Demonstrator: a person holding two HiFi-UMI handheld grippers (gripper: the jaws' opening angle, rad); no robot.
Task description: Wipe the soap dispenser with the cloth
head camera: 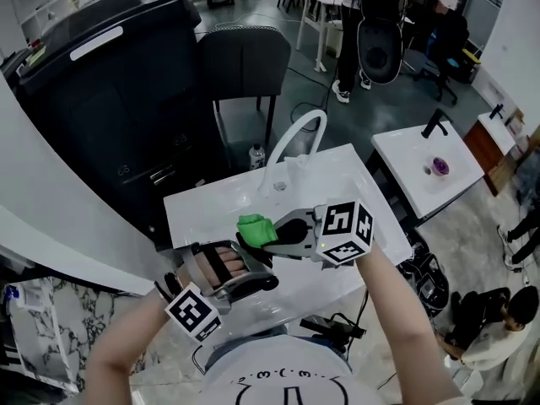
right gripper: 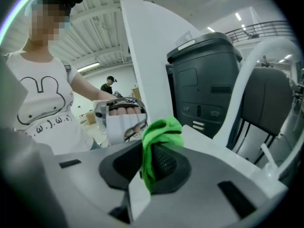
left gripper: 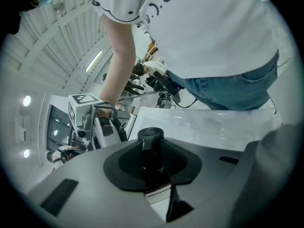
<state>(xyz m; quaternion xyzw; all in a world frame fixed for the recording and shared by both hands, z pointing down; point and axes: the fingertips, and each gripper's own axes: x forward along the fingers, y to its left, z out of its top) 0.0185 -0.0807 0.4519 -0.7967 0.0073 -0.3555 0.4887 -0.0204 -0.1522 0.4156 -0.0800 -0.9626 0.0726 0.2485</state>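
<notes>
The soap dispenser's black pump head [left gripper: 150, 136] and a strip of its white label stand between my left gripper's [left gripper: 153, 167] jaws, which are shut on it. In the head view the left gripper [head camera: 263, 280] sits low over the white counter [head camera: 202, 213], and the dispenser body is hidden there. A bright green cloth [right gripper: 161, 131] is pinched in my right gripper [right gripper: 154, 164], bunched above the pads. In the head view the cloth [head camera: 251, 226] and the right gripper [head camera: 267, 236] hover just above and right of the left one, close to it.
A curved white faucet [head camera: 297, 135] rises at the counter's far edge. A large black bin [head camera: 101, 83] and a dark chair [head camera: 243, 64] stand behind it. A second white sink unit [head camera: 426, 163] is to the right. Cables lie by the person's feet.
</notes>
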